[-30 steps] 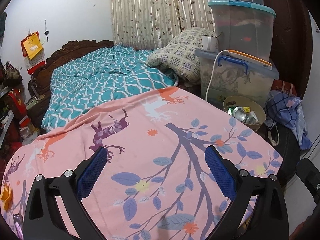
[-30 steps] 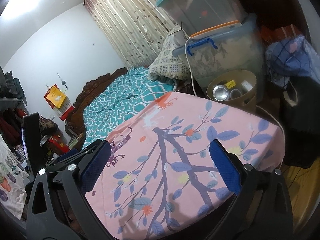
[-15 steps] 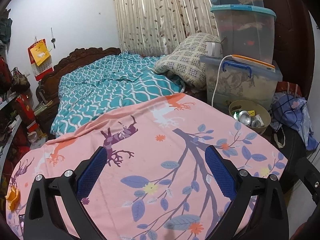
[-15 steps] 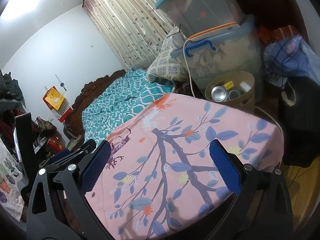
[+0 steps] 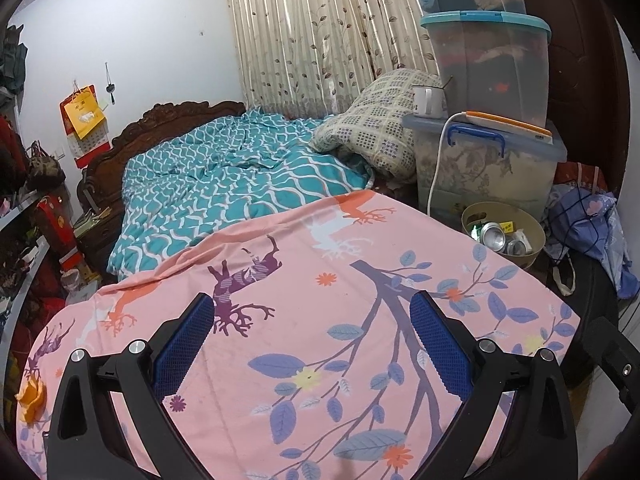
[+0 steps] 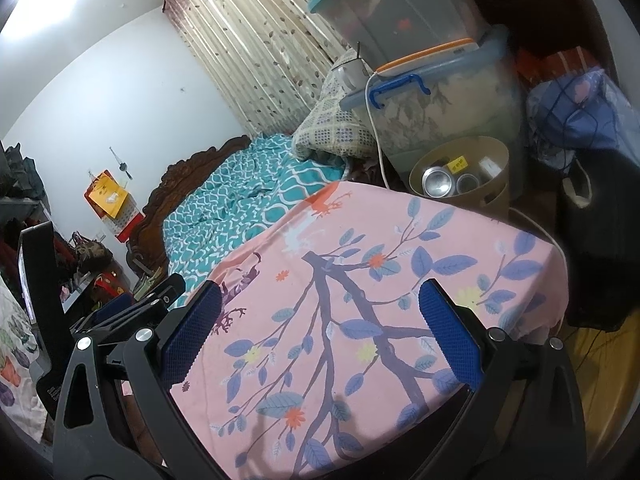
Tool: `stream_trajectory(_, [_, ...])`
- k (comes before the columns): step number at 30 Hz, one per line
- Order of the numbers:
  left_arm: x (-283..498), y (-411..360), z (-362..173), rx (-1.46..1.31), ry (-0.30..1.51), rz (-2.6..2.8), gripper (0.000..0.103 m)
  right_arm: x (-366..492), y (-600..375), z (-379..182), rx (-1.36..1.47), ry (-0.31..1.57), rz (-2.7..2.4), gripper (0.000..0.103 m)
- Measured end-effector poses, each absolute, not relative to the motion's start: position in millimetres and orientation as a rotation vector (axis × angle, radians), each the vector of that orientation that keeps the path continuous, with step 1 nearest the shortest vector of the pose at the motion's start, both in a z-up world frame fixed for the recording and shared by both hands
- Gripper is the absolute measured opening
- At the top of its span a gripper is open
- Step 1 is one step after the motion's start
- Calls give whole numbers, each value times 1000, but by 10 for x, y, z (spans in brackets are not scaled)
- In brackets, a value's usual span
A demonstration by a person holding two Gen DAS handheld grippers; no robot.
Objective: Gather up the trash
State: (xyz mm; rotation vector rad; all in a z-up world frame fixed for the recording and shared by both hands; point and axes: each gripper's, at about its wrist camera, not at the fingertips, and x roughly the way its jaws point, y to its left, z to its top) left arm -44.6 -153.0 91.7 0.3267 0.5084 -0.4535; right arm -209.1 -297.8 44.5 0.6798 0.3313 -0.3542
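While both claws hover empty above the pink sheet [image 5: 320,320], the collecting looks nearly done or between pieces. At far left an orange scrap [image 5: 32,398] lies on the sheet's edge, possibly trash; reaching it calls for a swing left. The left gripper [image 5: 308,336] is spread wide, nothing between its pads. The right gripper [image 6: 320,320] is likewise spread. At right the tan bin [image 5: 536,236] holds cans [image 5: 494,236], just beside the storage tubs [image 5: 488,168], white cable [image 5: 436,160] and clothes bundle [image 5: 588,220] crowding it.
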Motion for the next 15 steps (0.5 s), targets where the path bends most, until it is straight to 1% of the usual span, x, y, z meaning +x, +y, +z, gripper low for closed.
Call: stream_trajectory(15, [-508,-1521,920,341,490,-488,94,-2110,-2982,423,689,329,-373,98])
